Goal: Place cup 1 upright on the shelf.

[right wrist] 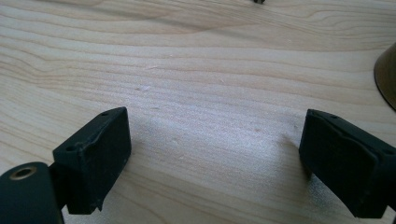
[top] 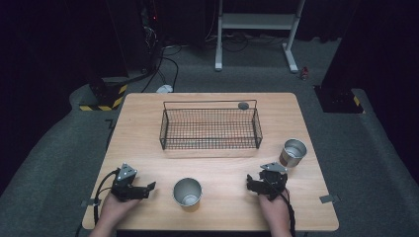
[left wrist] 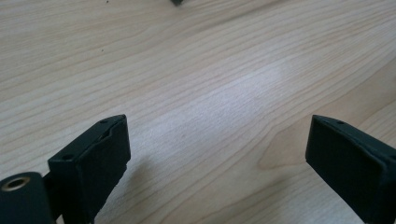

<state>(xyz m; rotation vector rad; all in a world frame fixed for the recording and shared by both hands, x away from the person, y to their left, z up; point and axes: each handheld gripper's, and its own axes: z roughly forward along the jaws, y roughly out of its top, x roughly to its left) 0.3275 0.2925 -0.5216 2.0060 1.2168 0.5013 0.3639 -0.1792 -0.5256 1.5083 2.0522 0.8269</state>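
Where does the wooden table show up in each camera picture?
High view: wooden table at centre, under the wire basket.
Left gripper view: its grain lies behind the jaws.
Right gripper view: likewise, behind the jaws.
Shared landmark: pale wood grain.

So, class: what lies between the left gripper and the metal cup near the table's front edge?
Nothing: in the high view, bare wooden tabletop separates the left gripper from the metal cup.
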